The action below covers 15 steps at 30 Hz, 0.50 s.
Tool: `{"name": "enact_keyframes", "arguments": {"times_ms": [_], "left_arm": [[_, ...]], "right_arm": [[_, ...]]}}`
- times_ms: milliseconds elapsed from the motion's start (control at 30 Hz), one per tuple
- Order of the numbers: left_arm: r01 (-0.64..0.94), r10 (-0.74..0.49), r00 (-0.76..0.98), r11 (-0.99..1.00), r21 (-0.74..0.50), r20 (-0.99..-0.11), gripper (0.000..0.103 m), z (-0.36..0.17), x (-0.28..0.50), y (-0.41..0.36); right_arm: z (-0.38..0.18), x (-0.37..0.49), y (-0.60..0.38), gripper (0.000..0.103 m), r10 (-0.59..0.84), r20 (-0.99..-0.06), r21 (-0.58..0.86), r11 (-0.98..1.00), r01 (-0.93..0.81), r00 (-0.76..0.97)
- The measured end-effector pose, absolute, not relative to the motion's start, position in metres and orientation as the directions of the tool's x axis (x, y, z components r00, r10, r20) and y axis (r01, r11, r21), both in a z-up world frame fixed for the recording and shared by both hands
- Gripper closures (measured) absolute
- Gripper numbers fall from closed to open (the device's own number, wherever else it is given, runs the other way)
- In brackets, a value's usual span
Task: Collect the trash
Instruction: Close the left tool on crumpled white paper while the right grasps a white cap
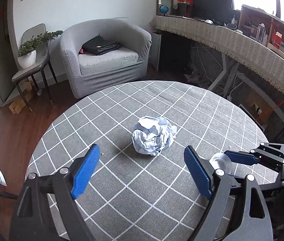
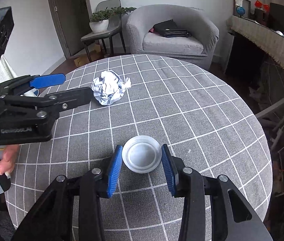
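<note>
On the round worktop draped in grey cloth with a white grid, the right gripper has a pale translucent round plastic lid between its jaws; both blue pads sit at its rim, and whether they already press I cannot tell. To finish cleanly, the pads should meet the rim squarely on opposite sides and close gently, since thin plastic may flex or pop out. The left gripper hovers with jaws wide apart, short of a crumpled ball of white-and-blue paper near the middle of the cloth. Beyond stand a grey armchair holding a black bag, and a potted plant on a chair.
</note>
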<state>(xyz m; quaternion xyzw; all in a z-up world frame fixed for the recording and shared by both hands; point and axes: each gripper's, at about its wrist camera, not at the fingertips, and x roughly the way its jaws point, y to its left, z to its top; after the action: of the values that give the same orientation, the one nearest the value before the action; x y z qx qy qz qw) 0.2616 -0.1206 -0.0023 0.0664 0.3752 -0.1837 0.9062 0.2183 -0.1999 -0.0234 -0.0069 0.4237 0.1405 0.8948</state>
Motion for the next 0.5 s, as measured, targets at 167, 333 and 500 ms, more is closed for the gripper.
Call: {"name": "enact_keyframes", "arguments": {"times_ms": [167, 333, 500], "left_arm": [[0.413, -0.307, 0.64, 0.911, -0.022, -0.704, 0.015, -0.001, 0.273, -0.135], [0.42, -0.314, 0.62, 0.907, -0.033, -0.719, 0.015, -0.006, 0.287, -0.147], [0.426, -0.282, 0.608, 0.905, 0.005, -0.742, 0.025, -0.019, 0.296, -0.156]], "right_arm": [[-0.01, 0.216, -0.228, 0.063, 0.265, -0.724, 0.171, 0.963, -0.206, 0.636], [-0.006, 0.215, -0.243, 0.063, 0.274, -0.709, 0.205, 0.962, -0.182, 0.649], [-0.008, 0.216, -0.249, 0.063, 0.277, -0.71, 0.215, 0.961, -0.175, 0.648]]}}
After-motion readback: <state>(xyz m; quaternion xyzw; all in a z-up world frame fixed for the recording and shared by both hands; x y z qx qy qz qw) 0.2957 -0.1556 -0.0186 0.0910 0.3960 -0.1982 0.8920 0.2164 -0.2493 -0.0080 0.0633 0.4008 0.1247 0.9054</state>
